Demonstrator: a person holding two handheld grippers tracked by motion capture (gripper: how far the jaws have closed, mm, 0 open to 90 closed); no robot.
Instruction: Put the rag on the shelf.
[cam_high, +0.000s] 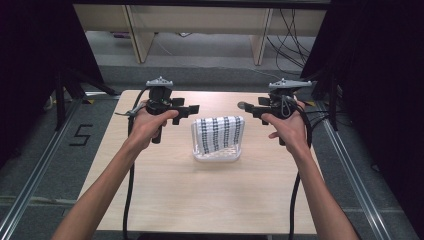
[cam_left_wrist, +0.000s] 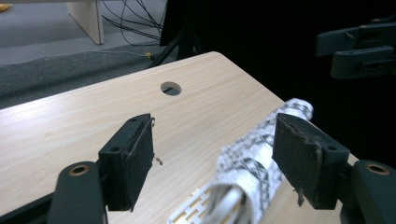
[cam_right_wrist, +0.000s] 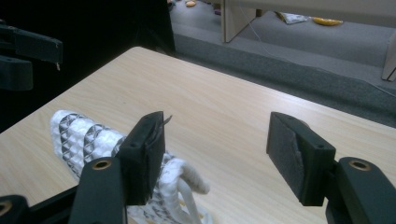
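Note:
A white slatted basket (cam_high: 216, 155) stands mid-table with a black-and-white patterned cloth (cam_high: 218, 132) rolled inside it. My left gripper (cam_high: 191, 111) hovers just left of the basket's far corner, open and holding nothing. Opposite it, right of the basket, my right gripper (cam_high: 247, 109) is open and empty too, and the two point at each other. In the left gripper view the open jaws (cam_left_wrist: 214, 140) frame bare table, with the cloth (cam_left_wrist: 254, 149) by the right pad. In the right gripper view the open gripper (cam_right_wrist: 217, 135) has the cloth (cam_right_wrist: 88, 137) behind its left pad.
The light wooden table (cam_high: 200, 200) has a cable hole (cam_left_wrist: 170, 88) near its far edge. Black curtains flank both sides. Beyond the table are grey floor, wooden furniture legs (cam_high: 137, 40) and loose cables (cam_high: 290, 40). Rails run along the floor beside the table.

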